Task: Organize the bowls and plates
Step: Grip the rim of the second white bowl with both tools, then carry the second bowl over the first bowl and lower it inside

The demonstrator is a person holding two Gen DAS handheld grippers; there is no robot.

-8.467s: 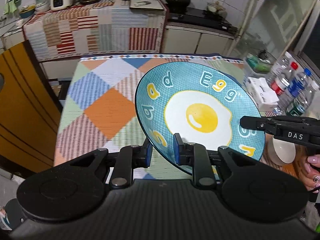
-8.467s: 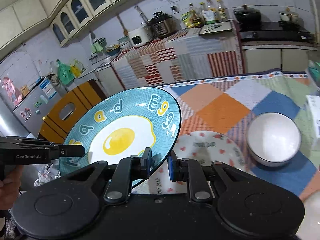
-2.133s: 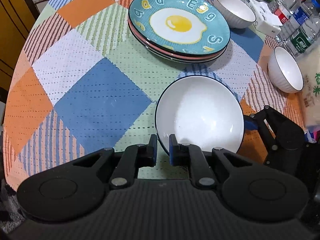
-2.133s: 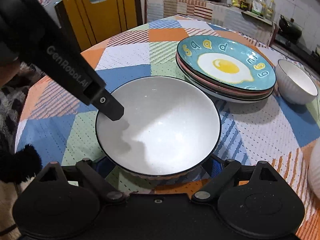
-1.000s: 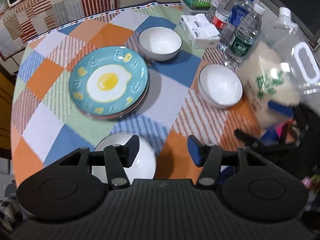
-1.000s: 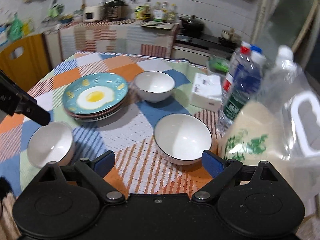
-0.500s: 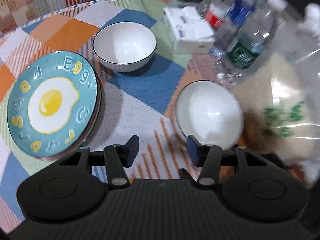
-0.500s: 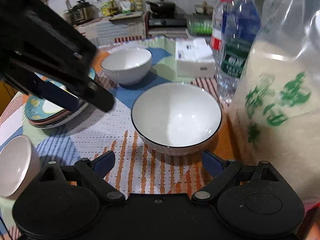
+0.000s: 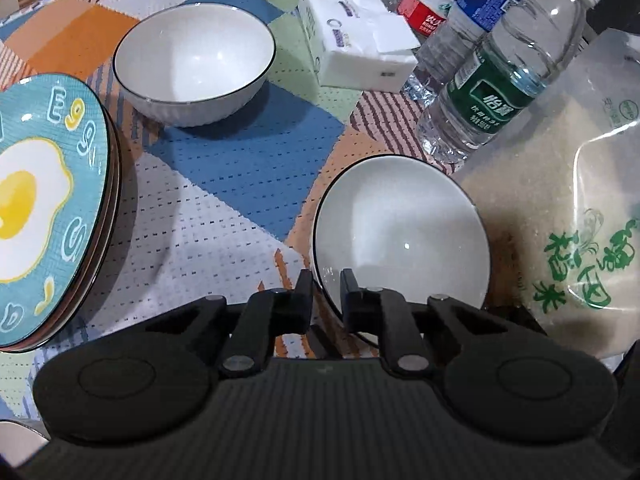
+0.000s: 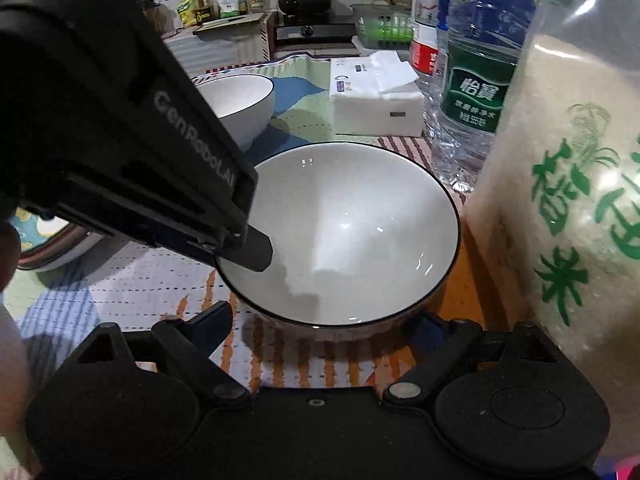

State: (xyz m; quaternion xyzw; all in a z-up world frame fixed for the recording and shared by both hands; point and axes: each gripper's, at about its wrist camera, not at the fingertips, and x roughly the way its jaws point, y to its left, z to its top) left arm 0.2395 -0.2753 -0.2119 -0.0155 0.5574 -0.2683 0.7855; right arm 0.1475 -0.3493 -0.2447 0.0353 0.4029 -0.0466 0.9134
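A white bowl with a dark rim (image 9: 404,236) stands on the checked tablecloth beside a bag of rice. My left gripper (image 9: 326,280) is closing its jaws on the bowl's near rim, one finger inside and one outside. In the right wrist view the same bowl (image 10: 348,232) fills the middle, and the left gripper (image 10: 244,248) bites its left rim. My right gripper (image 10: 326,316) is open wide, its fingers low on either side of the bowl's base, apart from it. A second white bowl (image 9: 196,52) sits farther back. A stack of plates topped by the egg plate (image 9: 36,208) lies at the left.
A bag of rice (image 9: 560,220) stands right against the bowl's right side. Water bottles (image 9: 492,80) and a tissue pack (image 9: 352,40) stand behind it. The rim of a third white bowl (image 9: 16,440) shows at the lower left corner.
My left gripper came down onto the bowl and its jaws closed from wide apart onto the rim. The right gripper sank closer, so the bowl now sits between its open fingers.
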